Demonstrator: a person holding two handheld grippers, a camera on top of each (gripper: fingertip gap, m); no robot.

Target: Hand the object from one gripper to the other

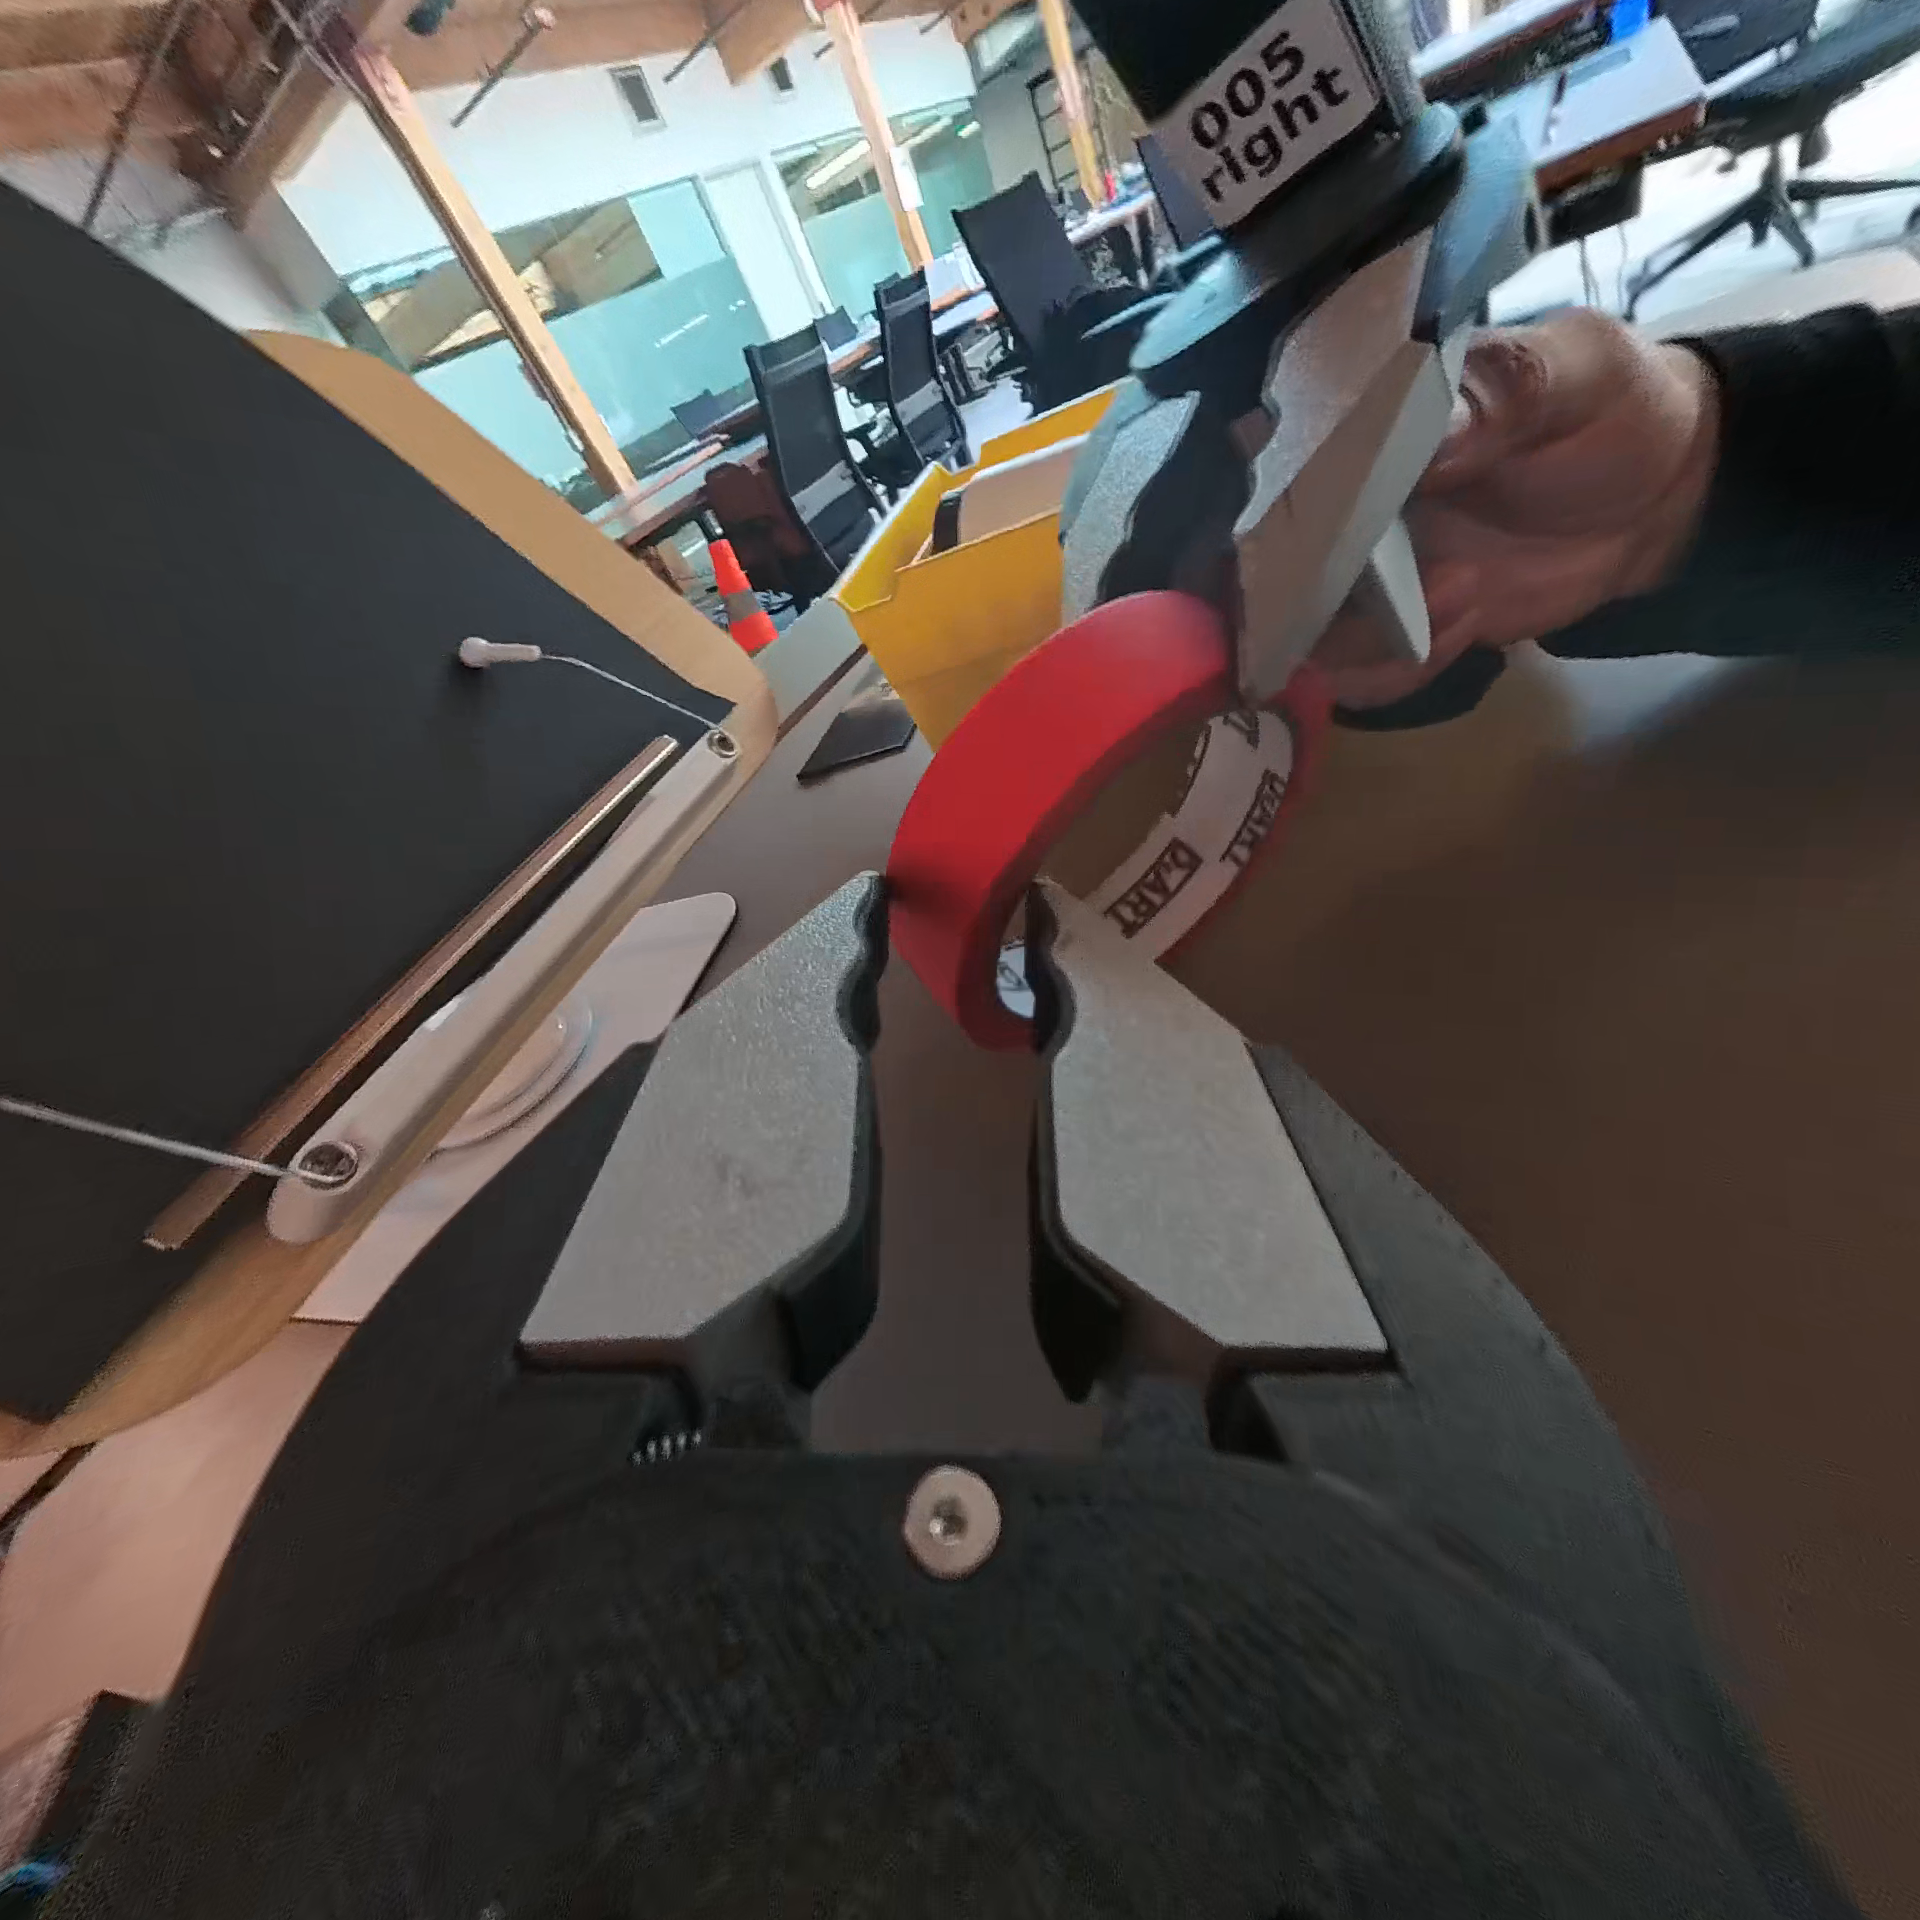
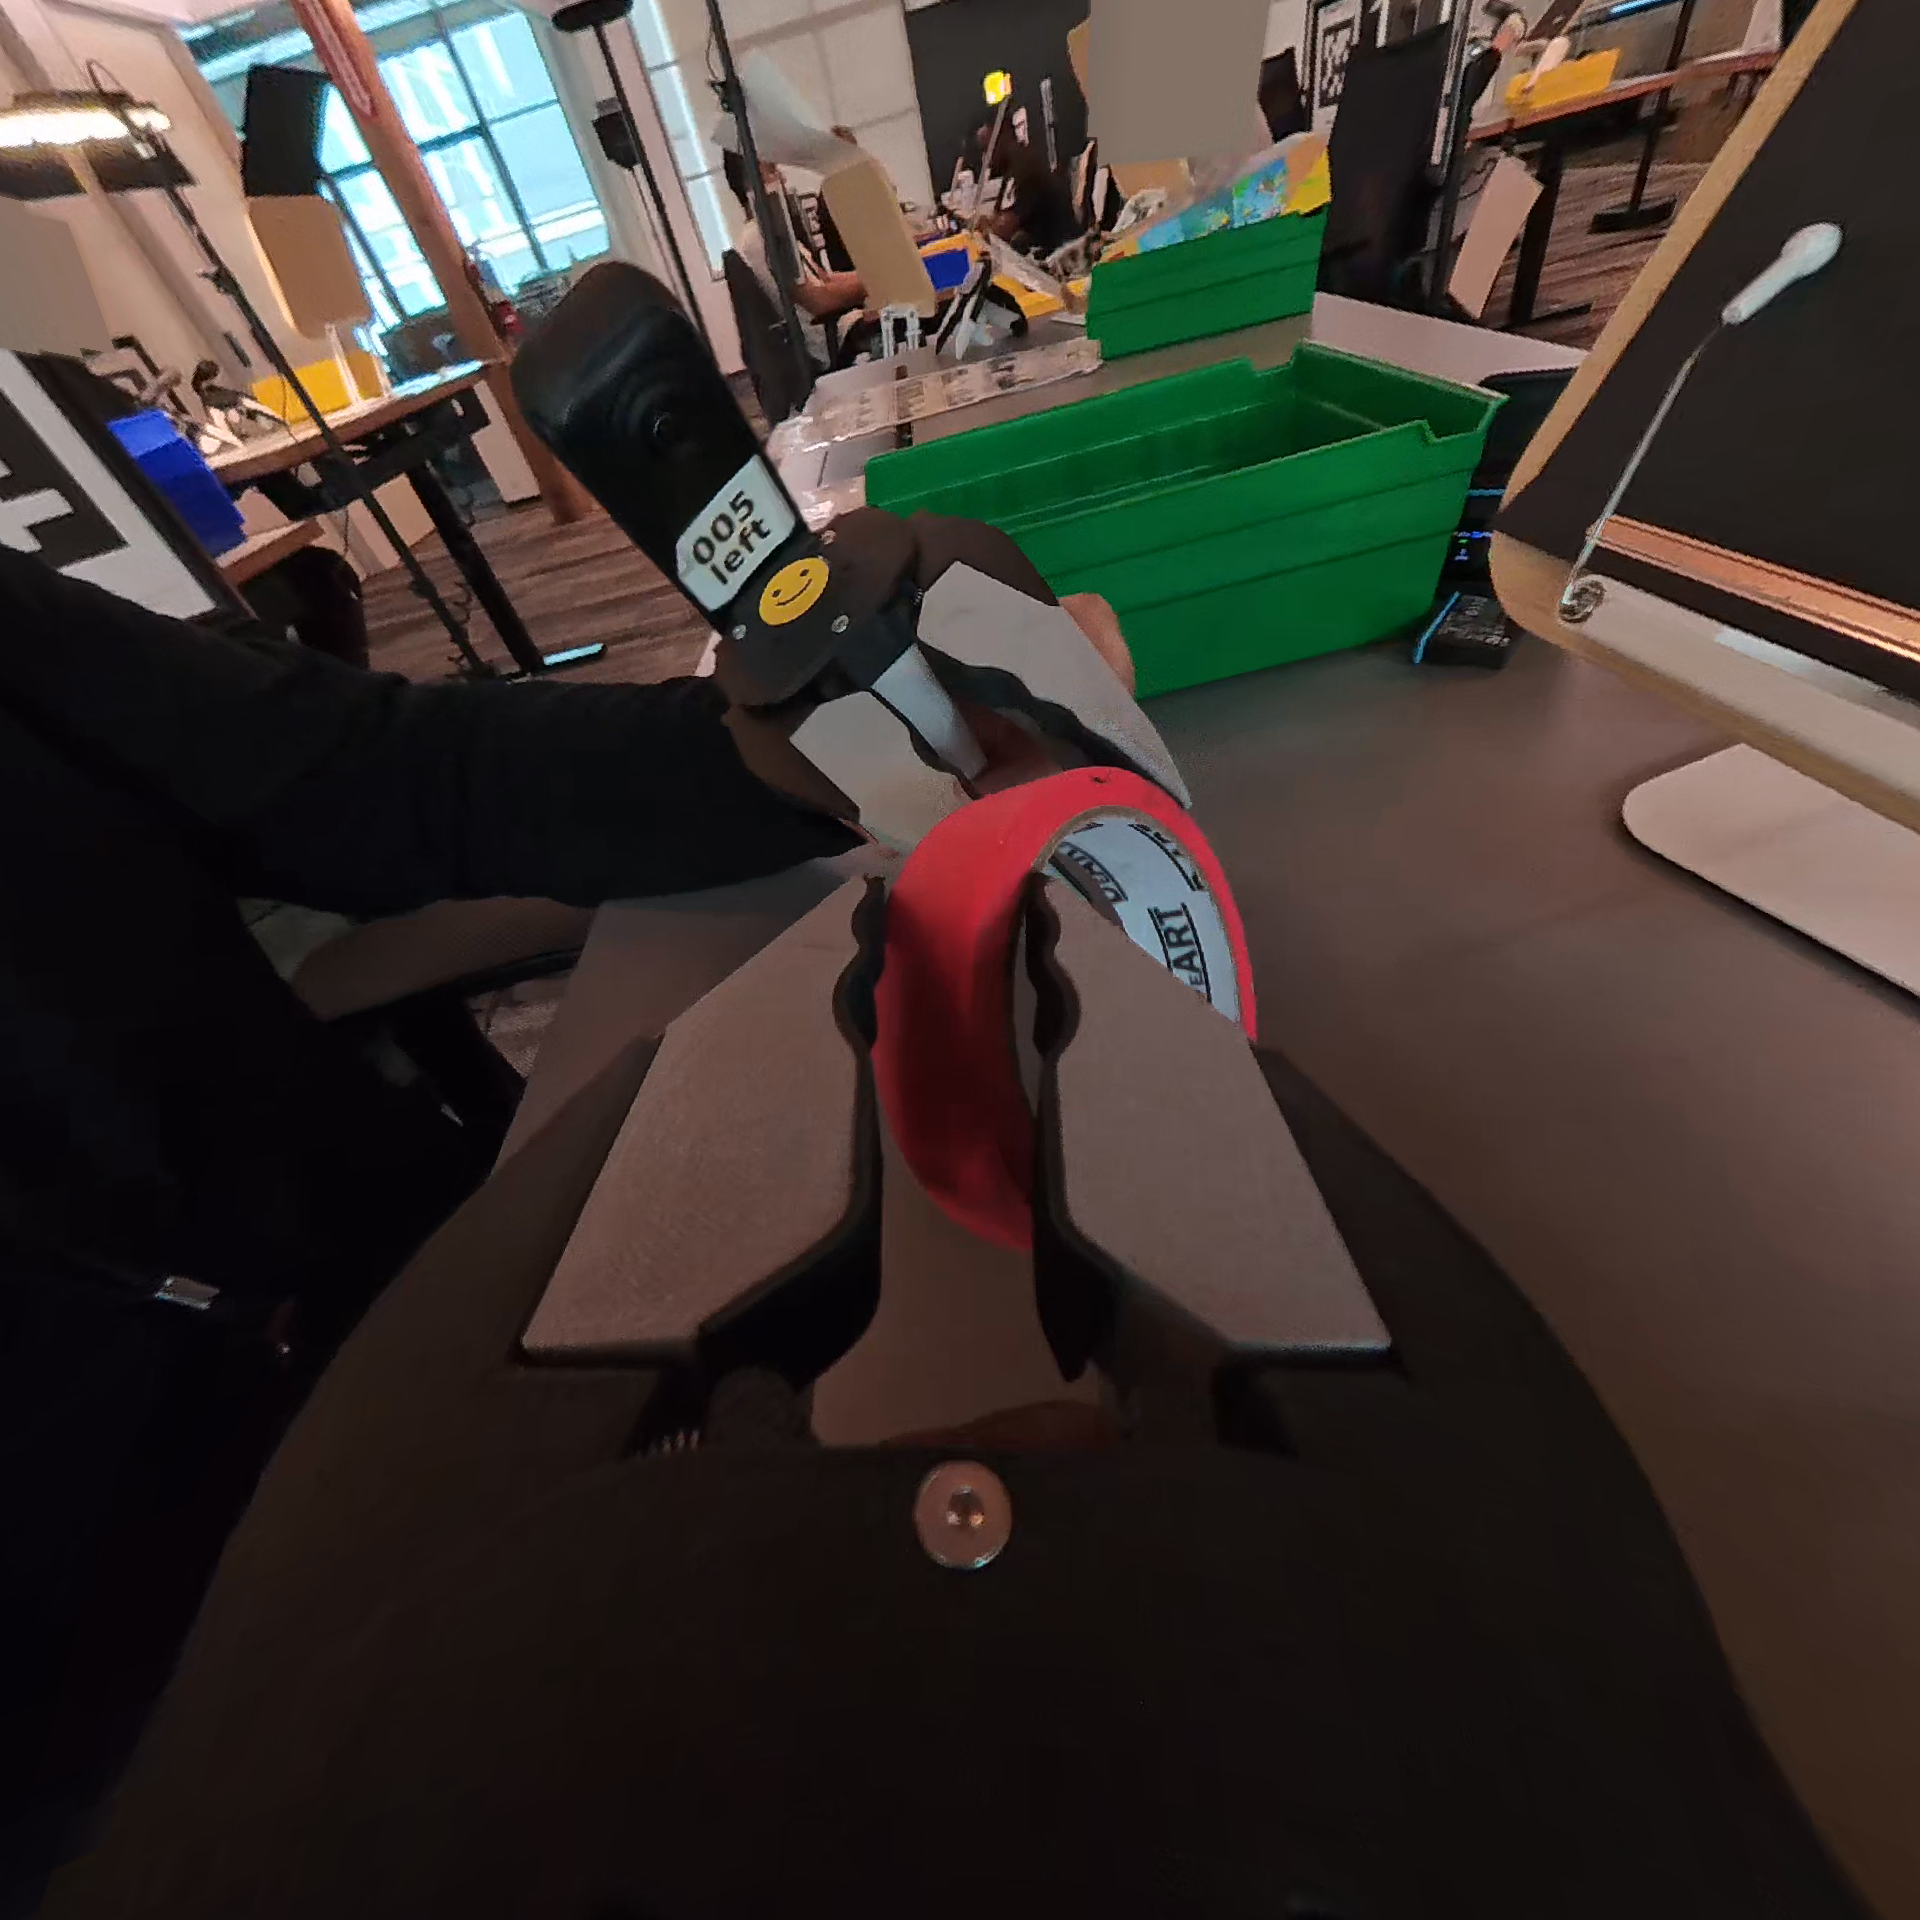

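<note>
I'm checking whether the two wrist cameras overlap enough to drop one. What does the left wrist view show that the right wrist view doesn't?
Only the left wrist view shows the yellow bin, the orange cone and the rows of black office chairs.

Only the right wrist view shows the green bins and people seated at desks far behind.

Both show the red tape roll held above the dark table, with the left gripper and the right gripper each pinching the roll's band, on opposite sides.

A white printed label (image 1: 1270, 123) sits on the right claw's housing, another (image 2: 730, 543) on the left's; print lines the tape roll's white core (image 2: 1164, 925).
</note>
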